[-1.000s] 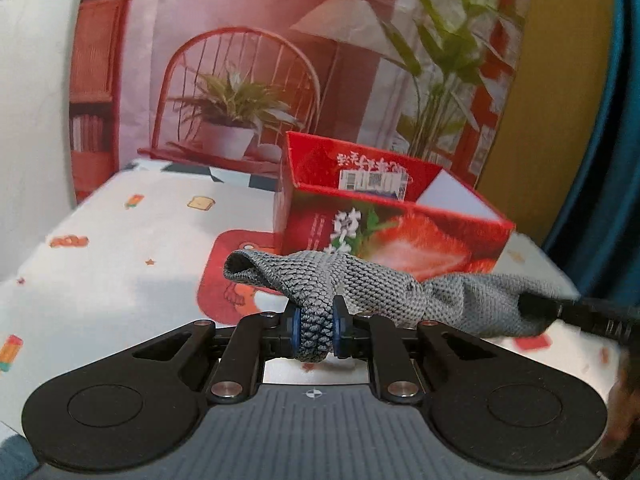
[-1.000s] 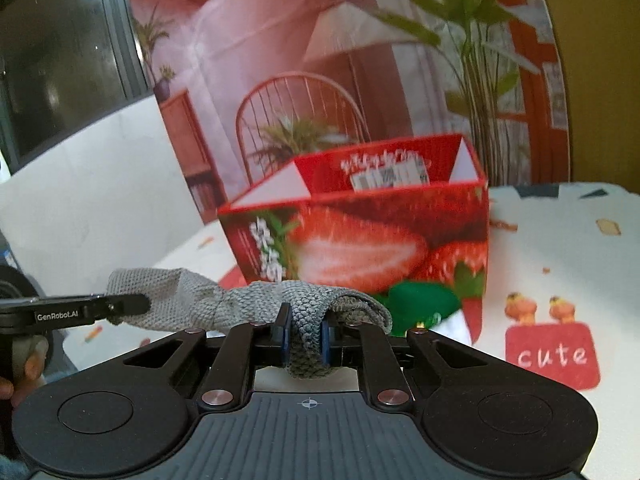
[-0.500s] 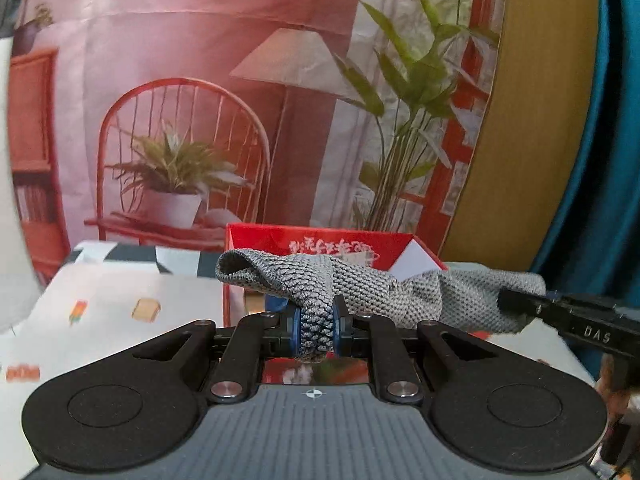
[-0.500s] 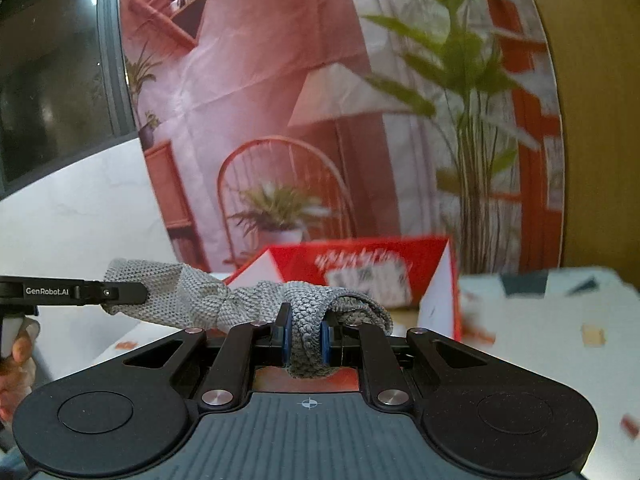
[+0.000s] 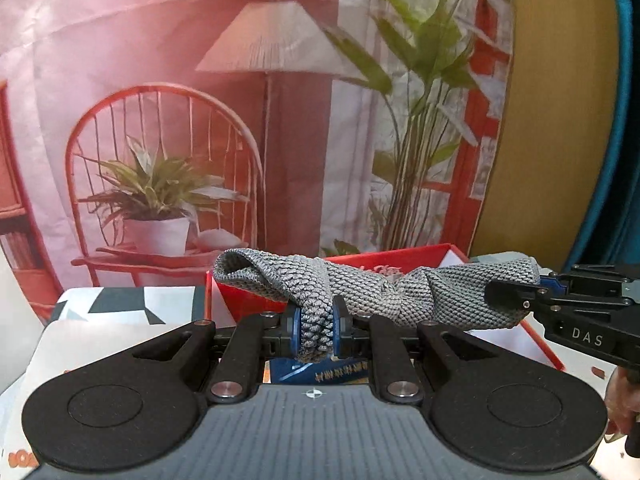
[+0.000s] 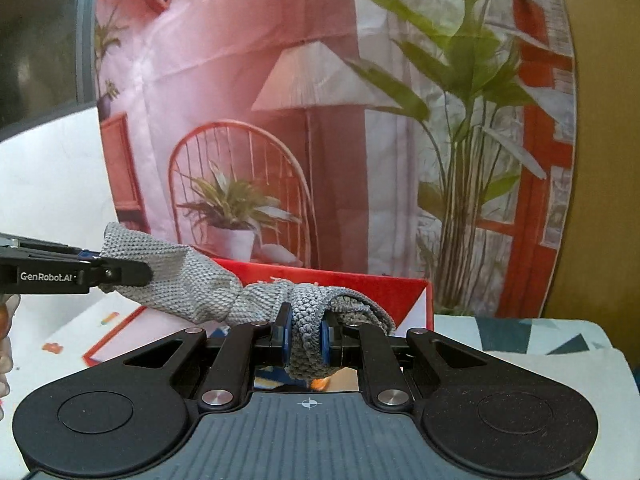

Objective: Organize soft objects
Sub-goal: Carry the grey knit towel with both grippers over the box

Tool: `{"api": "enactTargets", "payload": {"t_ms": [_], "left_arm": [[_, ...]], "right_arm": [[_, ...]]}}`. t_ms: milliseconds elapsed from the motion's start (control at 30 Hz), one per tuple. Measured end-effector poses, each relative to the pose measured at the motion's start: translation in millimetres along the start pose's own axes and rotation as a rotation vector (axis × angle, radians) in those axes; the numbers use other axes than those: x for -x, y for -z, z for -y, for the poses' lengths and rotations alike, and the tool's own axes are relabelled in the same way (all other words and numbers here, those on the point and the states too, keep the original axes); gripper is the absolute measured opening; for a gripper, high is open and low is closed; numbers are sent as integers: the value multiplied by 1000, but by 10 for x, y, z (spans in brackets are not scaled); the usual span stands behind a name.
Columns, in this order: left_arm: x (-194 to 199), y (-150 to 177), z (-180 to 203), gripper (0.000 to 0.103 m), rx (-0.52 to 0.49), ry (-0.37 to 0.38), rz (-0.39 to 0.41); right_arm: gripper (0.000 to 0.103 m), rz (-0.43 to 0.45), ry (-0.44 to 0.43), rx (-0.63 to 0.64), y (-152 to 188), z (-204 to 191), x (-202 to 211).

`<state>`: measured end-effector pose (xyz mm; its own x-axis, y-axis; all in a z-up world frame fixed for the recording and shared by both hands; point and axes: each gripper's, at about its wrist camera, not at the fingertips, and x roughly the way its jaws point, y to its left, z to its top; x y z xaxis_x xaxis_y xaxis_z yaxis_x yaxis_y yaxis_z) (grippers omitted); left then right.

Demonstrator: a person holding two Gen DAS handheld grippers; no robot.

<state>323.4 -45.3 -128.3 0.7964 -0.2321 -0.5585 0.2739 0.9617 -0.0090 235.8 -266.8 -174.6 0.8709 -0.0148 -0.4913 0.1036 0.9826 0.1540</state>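
Note:
A grey knitted cloth [image 5: 384, 296] is stretched between both grippers, held in the air above the open red strawberry box [image 5: 424, 258]. My left gripper [image 5: 316, 326] is shut on one end of the cloth. My right gripper [image 6: 306, 336] is shut on the other end [image 6: 180, 280]. In the left wrist view the right gripper [image 5: 560, 300] shows at the right edge, clamped on the cloth. In the right wrist view the left gripper [image 6: 72, 272] shows at the left, and the box [image 6: 384, 292] lies just below and behind the cloth.
The box stands on a white patterned tablecloth [image 6: 540, 340] near a printed backdrop [image 5: 240, 120] of a chair, lamp and plants. A blue printed item [image 5: 320, 372] lies inside the box under the cloth. A white wall [image 6: 48, 184] is at the left.
Both grippers have lifted the cloth and carried it forward, from in front of the box's side to above its open top. Both grips stay shut.

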Motion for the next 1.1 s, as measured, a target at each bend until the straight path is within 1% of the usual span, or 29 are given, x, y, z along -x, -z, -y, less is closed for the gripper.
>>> {"api": "enactTargets", "payload": {"t_ms": [167, 333, 433, 533, 800, 1000, 1100], "left_arm": [[-393, -128, -117, 16, 48, 3, -69], [-757, -175, -216, 16, 82, 1, -135], [-938, -188, -230, 16, 83, 10, -180], [-1093, -172, -210, 16, 61, 17, -236], [-1360, -151, -254, 16, 58, 17, -314], [-1434, -124, -227, 16, 43, 18, -338], [-1427, -125, -236, 18, 42, 23, -337]], "right_arm": [[12, -70, 18, 0, -131, 76, -377], [12, -142, 37, -19, -210, 157, -743], [12, -179, 45, -11, -243, 180, -910], [13, -228, 51, -7, -269, 205, -1081], [13, -329, 56, 0, -320, 216, -1404], [13, -389, 52, -10, -284, 230, -1567], [13, -418, 67, -14, -233, 251, -1621]]}}
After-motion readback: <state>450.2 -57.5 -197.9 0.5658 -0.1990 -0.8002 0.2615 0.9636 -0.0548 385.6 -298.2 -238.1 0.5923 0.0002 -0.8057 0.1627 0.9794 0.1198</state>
